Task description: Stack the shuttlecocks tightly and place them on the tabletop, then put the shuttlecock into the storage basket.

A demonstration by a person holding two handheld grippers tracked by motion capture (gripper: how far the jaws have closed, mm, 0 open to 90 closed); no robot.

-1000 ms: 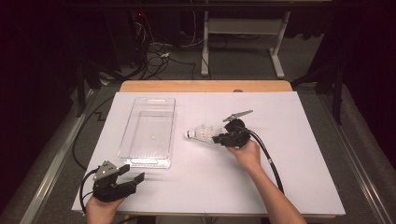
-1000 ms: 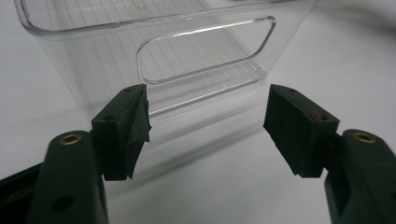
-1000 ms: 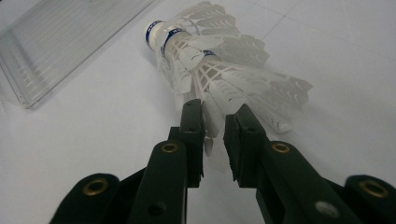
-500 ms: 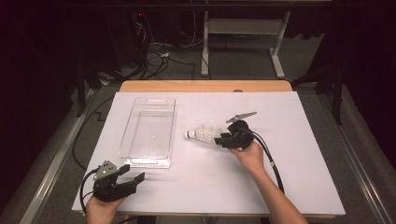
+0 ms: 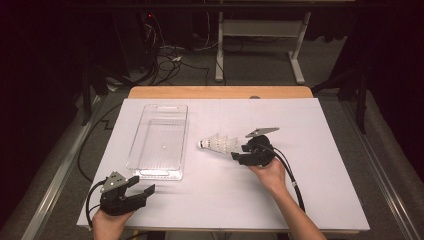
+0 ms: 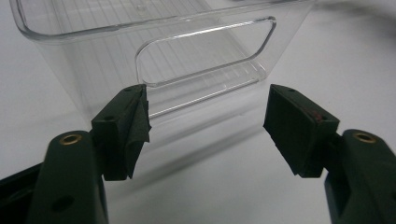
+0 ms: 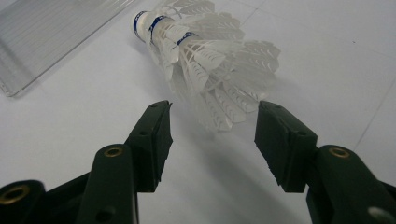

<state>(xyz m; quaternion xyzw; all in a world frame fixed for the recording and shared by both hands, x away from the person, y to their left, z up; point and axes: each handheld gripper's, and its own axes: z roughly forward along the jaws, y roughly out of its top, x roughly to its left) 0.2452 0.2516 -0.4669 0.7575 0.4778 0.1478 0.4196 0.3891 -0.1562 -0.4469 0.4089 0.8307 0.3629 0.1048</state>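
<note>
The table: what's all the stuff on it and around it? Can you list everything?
White feathered shuttlecocks nested in a stack: three by their blue-banded corks, white, lying on the sheet right of the bin.
Clear plastic rectangular bin: one, see-through, left of middle, nothing in it.
White sheet covering the table: one, white, over most of the top.
Wooden table: one, light brown, far edge showing.
White metal frame: one, white, on the floor behind.
Cables: several, dark, on the floor behind.
Left gripper: one, black, near corner, open, facing the bin.
Right gripper: one, black, jaws just been opening, shuttlecocks just ahead, not gripped.
</note>
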